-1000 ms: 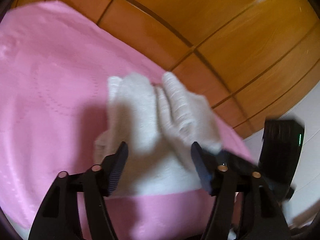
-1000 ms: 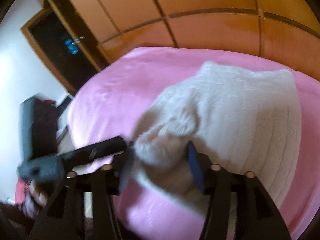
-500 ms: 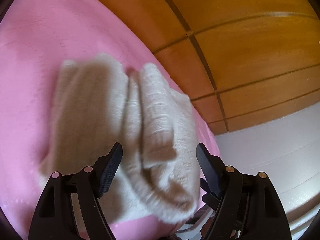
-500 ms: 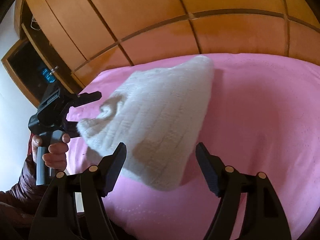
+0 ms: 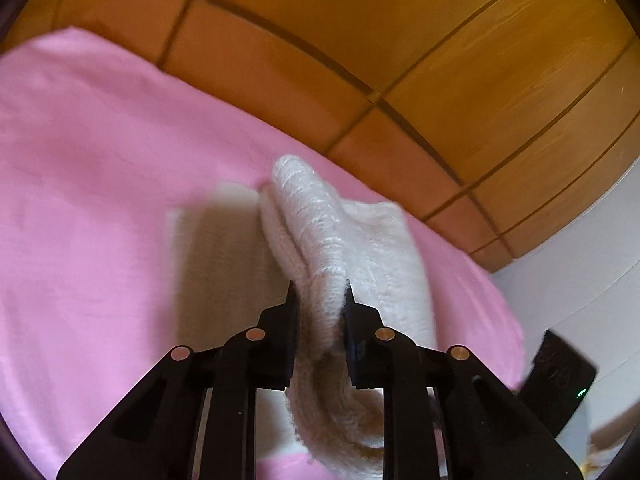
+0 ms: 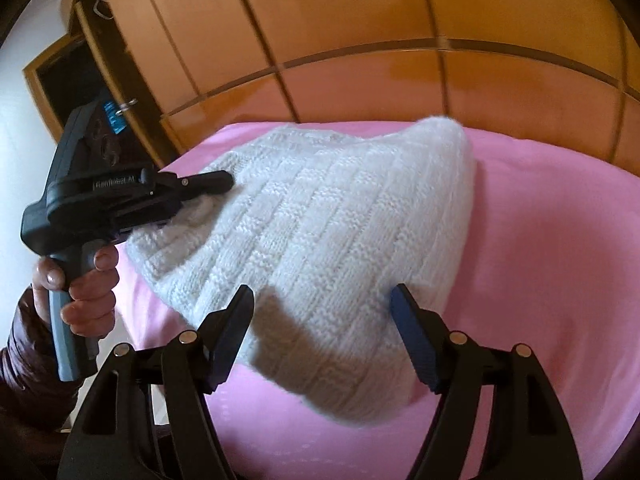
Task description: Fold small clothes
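A white knitted garment [image 6: 320, 236] lies bunched on a pink bed sheet [image 6: 540, 280]. In the left wrist view the garment [image 5: 332, 240] rises in a fold between my fingers. My left gripper [image 5: 318, 304] is shut on that fold near its close edge. In the right wrist view the left gripper [image 6: 208, 184] pinches the garment's left end, held by a hand. My right gripper [image 6: 322, 308] is open and empty, just above the garment's near edge.
A wooden panelled wardrobe [image 5: 400, 60] stands behind the bed. A dark open doorway [image 6: 68, 84] is at the left in the right wrist view. A white wall [image 5: 592, 280] is to the right. Part of the right gripper body [image 5: 560, 380] shows at the lower right.
My left gripper has shut on a fold of the garment. My right gripper, around the garment a second ago, has pulled back, open and empty.
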Demonstrator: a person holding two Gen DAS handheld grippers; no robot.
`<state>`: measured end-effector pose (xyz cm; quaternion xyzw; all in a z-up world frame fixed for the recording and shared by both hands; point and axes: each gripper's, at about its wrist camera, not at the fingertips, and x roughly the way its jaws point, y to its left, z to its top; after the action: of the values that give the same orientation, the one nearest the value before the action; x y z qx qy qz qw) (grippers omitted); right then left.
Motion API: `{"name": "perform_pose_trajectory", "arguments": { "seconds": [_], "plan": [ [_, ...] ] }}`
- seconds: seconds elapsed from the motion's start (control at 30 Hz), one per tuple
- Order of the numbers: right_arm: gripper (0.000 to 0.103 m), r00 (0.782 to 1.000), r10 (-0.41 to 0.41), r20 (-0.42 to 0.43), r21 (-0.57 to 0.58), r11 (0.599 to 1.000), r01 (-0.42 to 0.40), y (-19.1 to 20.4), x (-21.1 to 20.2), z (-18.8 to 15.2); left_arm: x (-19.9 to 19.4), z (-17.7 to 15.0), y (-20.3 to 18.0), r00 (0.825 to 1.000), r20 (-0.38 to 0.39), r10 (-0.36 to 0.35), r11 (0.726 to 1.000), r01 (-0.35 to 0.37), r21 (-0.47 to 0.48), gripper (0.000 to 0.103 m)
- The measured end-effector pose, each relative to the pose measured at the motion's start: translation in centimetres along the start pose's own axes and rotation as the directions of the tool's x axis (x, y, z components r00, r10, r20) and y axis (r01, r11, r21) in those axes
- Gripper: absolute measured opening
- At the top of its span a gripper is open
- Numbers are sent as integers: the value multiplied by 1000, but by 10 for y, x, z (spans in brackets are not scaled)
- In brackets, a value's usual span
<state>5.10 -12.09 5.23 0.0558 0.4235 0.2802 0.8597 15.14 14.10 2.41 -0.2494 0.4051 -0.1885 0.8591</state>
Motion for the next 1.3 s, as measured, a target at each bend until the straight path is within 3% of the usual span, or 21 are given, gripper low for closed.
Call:
{"name": "perform_pose_trajectory", "arguments": {
  "seconds": [0.17, 0.3, 0.33, 0.37, 0.47, 0.53, 0.67, 0.77, 0.9, 1.13, 1.3],
  "plan": [
    [72, 998, -18, -60, -77, 997, 14, 31, 32, -7, 4, -9, 26, 983, 0, 185, 983, -185, 12, 11],
    [75, 994, -55, -92, -107, 993, 45, 40, 52, -8, 15, -14, 26, 971, -8, 238, 971, -238, 35, 11],
    [76, 994, -56, -95, -111, 993, 46, 40, 53, -7, 15, -14, 21, 966, 8, 257, 965, -257, 45, 13],
    [76, 994, -54, -99, -121, 992, 42, 41, 53, -8, 16, -12, 16, 963, 18, 270, 962, -271, 47, 21],
    [76, 993, -40, -110, -152, 988, 23, 39, 51, -7, 2, -13, 10, 964, 64, 257, 966, -259, 28, 46],
    [77, 993, -7, -115, -150, 989, -11, 36, 47, -5, -5, -14, 3, 961, 105, 256, 964, -262, 48, 46],
    [75, 994, 86, -73, -49, 995, -90, 10, 16, 11, 3, -20, -15, 940, 126, 318, 929, -335, 158, 46],
    [76, 999, 44, -1, 31, 999, -44, -14, 1, 36, 11, -22, -18, 935, 122, 334, 919, -351, 177, 46],
    [69, 999, -32, 10, 58, 998, 32, -30, 10, 60, 12, -26, -24, 928, 135, 347, 907, -368, 202, 46],
    [59, 998, -61, -23, 45, 997, 62, -34, 42, 89, 18, -31, -25, 923, 128, 364, 897, -384, 221, 46],
    [59, 993, -94, -75, 18, 995, 95, -34, 72, 97, 22, -32, -16, 917, 115, 382, 892, -398, 215, 48]
  ]
}}
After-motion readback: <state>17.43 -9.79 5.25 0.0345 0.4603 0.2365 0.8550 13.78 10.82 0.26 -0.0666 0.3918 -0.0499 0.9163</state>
